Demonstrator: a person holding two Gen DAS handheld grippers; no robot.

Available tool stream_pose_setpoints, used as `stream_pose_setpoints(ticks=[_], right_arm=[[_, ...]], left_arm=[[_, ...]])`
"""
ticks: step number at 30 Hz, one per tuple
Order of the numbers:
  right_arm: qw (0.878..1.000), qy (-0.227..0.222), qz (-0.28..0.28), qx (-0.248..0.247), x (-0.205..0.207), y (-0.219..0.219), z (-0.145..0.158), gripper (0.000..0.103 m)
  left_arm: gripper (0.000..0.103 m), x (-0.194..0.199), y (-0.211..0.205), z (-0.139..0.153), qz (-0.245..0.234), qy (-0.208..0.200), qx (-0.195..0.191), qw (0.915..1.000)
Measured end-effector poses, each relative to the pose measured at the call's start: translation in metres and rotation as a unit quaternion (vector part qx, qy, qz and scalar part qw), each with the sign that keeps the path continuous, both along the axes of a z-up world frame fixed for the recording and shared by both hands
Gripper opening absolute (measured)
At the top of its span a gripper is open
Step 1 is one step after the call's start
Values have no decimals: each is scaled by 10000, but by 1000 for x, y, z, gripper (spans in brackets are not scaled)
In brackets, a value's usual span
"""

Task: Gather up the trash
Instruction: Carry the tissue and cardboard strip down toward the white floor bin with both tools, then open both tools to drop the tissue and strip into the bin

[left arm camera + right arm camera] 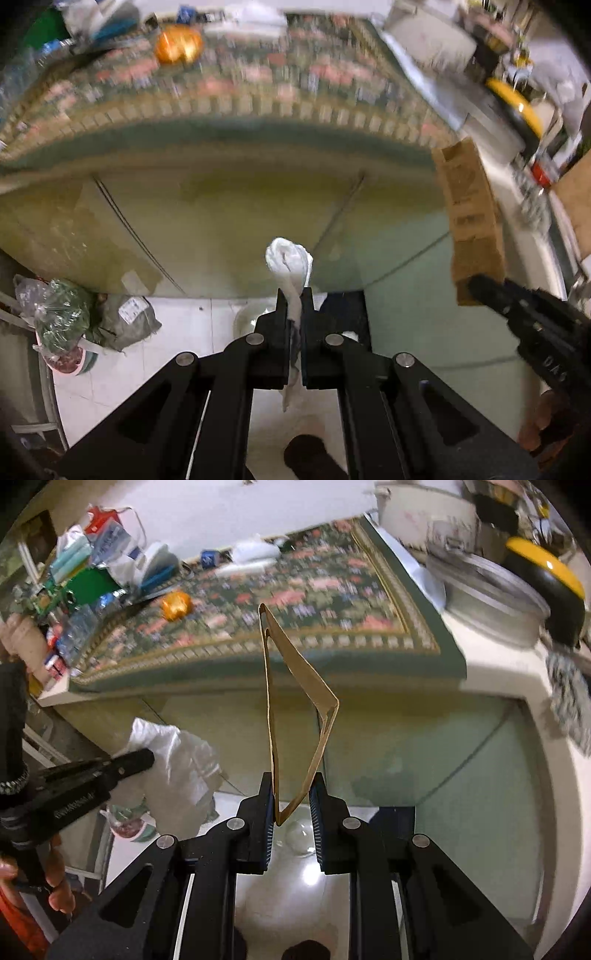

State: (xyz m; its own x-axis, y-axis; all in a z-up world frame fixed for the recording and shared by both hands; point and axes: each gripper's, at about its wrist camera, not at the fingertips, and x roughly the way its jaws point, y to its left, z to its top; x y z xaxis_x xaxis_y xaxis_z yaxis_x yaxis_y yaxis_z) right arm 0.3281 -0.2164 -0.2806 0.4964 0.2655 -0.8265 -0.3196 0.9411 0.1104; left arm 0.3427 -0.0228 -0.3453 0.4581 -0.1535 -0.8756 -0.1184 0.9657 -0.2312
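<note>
My left gripper (294,299) is shut on a crumpled white plastic bag (288,260), which sticks up between its black fingers, in front of the counter's cabinet doors. From the right wrist view the same white bag (177,760) hangs at the left gripper (142,758) on the left. My right gripper (293,790) is shut on a flattened brown cardboard box (299,686), seen edge-on and standing up from the jaws. In the left wrist view that cardboard (471,218) rises from the right gripper (480,288) at the right edge.
A floral cloth (295,590) covers the counter, with an orange foil ball (176,605) and a heap of wrappers and packets (92,565) at its far left. Metal pans (491,590) and a yellow-black helmet (546,587) sit right. Bagged items (66,317) lie on the white tiled floor (177,354).
</note>
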Motion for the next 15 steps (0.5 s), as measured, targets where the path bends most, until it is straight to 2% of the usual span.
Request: stream_pose_setpoints(ticks=[7,15], right_arm=[[9989,310,-354,-59,7,2,-95,17],[9954,854,-413,-111,16,15,-216,17]], left_arm=[[3,10,2,-115,-316,444,-241,9982],[3,28,13,-247,-340,946,-591,9932]])
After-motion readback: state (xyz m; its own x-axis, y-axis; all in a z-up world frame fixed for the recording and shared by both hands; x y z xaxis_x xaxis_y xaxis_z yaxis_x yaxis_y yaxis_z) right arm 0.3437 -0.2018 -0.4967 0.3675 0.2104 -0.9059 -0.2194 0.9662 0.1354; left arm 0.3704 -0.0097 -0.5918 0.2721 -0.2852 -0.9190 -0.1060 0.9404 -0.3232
